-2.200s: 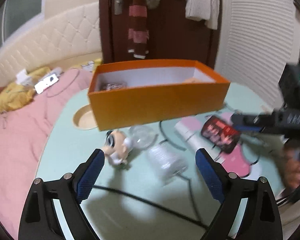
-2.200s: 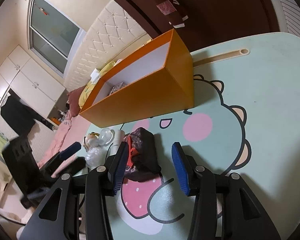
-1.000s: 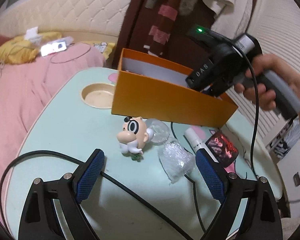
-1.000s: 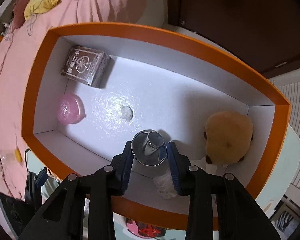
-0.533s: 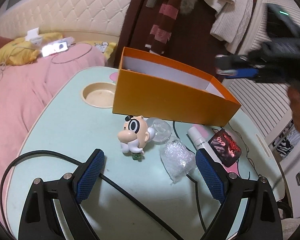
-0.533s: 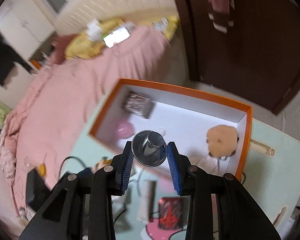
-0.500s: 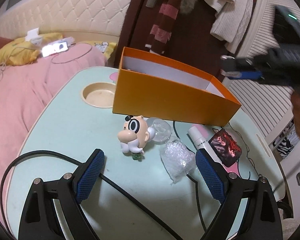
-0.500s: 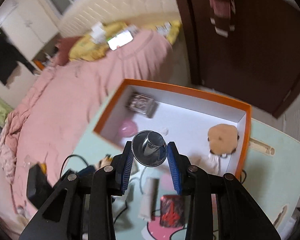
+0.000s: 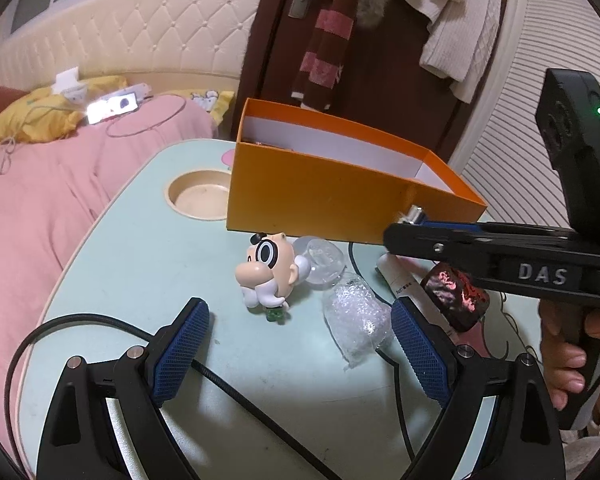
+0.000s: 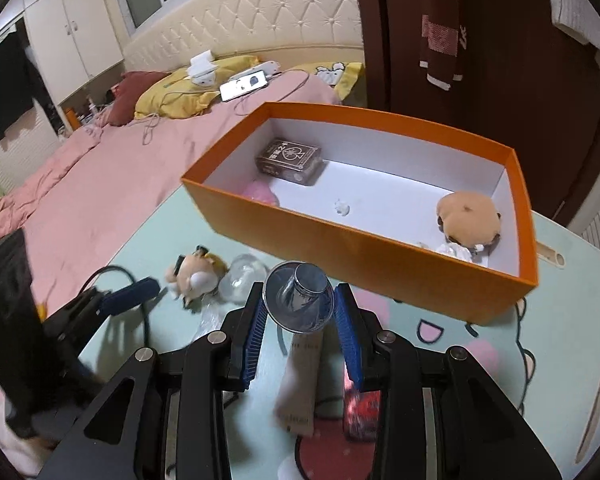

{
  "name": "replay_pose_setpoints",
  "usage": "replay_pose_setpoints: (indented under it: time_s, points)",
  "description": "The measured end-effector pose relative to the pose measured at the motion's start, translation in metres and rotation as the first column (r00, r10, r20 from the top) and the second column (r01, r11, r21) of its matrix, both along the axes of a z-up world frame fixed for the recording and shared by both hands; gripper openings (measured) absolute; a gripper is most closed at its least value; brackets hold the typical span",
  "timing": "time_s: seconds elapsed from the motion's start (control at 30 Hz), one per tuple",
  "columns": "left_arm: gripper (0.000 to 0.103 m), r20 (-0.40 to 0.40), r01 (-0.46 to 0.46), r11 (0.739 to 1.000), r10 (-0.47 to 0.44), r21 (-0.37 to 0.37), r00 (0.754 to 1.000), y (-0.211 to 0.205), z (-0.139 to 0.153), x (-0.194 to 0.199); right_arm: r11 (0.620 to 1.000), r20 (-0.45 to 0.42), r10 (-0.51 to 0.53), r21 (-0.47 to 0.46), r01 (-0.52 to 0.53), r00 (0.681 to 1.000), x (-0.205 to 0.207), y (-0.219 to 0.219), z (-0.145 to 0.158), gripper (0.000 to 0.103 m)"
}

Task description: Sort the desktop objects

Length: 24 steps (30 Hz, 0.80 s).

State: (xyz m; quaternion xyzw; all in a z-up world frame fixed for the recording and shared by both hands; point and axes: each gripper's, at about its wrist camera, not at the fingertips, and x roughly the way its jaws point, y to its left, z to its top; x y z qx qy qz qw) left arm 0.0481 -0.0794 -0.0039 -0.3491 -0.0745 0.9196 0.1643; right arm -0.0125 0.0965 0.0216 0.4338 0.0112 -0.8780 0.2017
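Observation:
My right gripper (image 10: pixel 300 304) is shut on a shiny round silver piece (image 10: pixel 299 298) and hovers in front of the orange box (image 10: pixel 340 240), over a white tube (image 10: pixel 300 380) and a dark red packet (image 10: pixel 362 412). The box holds a card pack (image 10: pixel 290 156), a pink thing (image 10: pixel 260 192) and a brown plush (image 10: pixel 468 212). My left gripper (image 9: pixel 298 312) stands open above the table, with nothing between its fingers. Just beyond it are a cartoon figure (image 9: pixel 268 272), a clear dome (image 9: pixel 324 258) and a bubble-wrap bag (image 9: pixel 356 316). In the left wrist view the right gripper (image 9: pixel 414 216) reaches in from the right.
The pale green table (image 9: pixel 140 260) has a round cup recess (image 9: pixel 198 196) left of the orange box (image 9: pixel 312 196). A black cable (image 9: pixel 220 376) crosses the front. A pink bed (image 9: pixel 40 184) lies left, a dark door (image 9: pixel 380 60) behind. A hand (image 9: pixel 568 360) grips the right handle.
My right gripper has drawn back from above the box's inside to the table in front of it, the silver piece still in its pads. The left gripper has stayed put.

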Motion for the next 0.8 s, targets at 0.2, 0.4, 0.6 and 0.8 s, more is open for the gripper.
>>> replay_pose_setpoints:
  time_s: [0.2, 0.4, 0.6, 0.8]
  points:
    - [0.092, 0.005, 0.001, 1.000, -0.001, 0.000, 1.000, 0.000, -0.001, -0.001, 0.999, -0.051, -0.018, -0.040, 0.016, 0.999, 0.008, 0.011, 0.003, 0.042]
    - [0.092, 0.006, -0.001, 1.000, 0.001, 0.001, 1.000, 0.000, -0.001, -0.001, 0.986, -0.206, -0.061, -0.164, 0.027, 0.977, 0.029, 0.033, 0.022, 0.082]
    - [0.092, 0.009, -0.008, 1.000, 0.008, 0.008, 1.000, -0.001, -0.002, -0.002, 0.958, -0.375, -0.231, -0.251, 0.141, 0.898, 0.053, 0.069, 0.032, 0.082]
    - [0.092, 0.017, -0.009, 1.000, 0.009, -0.004, 1.000, 0.001, -0.002, -0.003, 0.923, -0.235, -0.336, -0.278, 0.268, 0.912, 0.051, 0.100, 0.008, 0.082]
